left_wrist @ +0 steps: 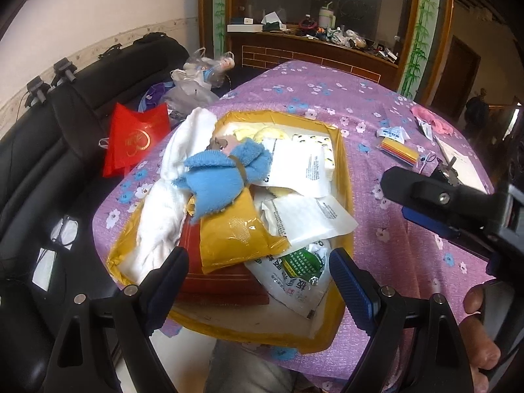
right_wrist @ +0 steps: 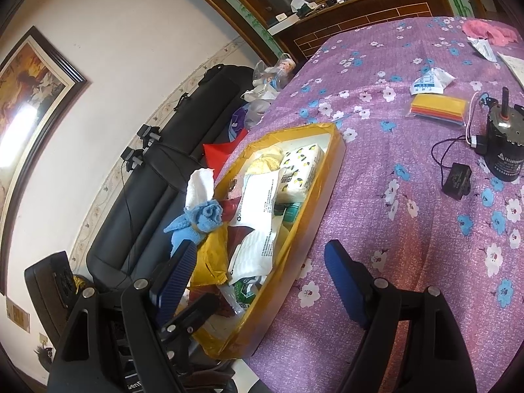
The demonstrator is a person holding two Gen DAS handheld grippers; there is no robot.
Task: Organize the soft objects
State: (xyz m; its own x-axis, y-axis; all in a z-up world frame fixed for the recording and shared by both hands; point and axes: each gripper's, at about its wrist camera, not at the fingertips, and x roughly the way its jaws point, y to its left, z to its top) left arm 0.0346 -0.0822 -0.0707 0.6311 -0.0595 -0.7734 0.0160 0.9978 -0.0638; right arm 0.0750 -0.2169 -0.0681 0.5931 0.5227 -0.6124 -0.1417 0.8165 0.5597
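I see my left gripper [left_wrist: 258, 281] spread wide and empty above the near end of the yellow box [left_wrist: 344, 150], the blue towel [left_wrist: 222, 177] lying beyond its fingertips, while my right gripper [right_wrist: 262, 278] gapes empty over the tablecloth [right_wrist: 409, 229].

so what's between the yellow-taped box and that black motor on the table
Bare flowered tablecloth between the box and the black motor, apart from the motor's thin black wire; the right wrist view shows it.

This is a living room in a home: a black leather sofa [right_wrist: 157, 170] stands along the wall, a framed painting [right_wrist: 29, 78] hangs above, and a cluttered wooden cabinet [left_wrist: 314, 32] stands behind the desk [left_wrist: 376, 124] with its flowered purple cloth.
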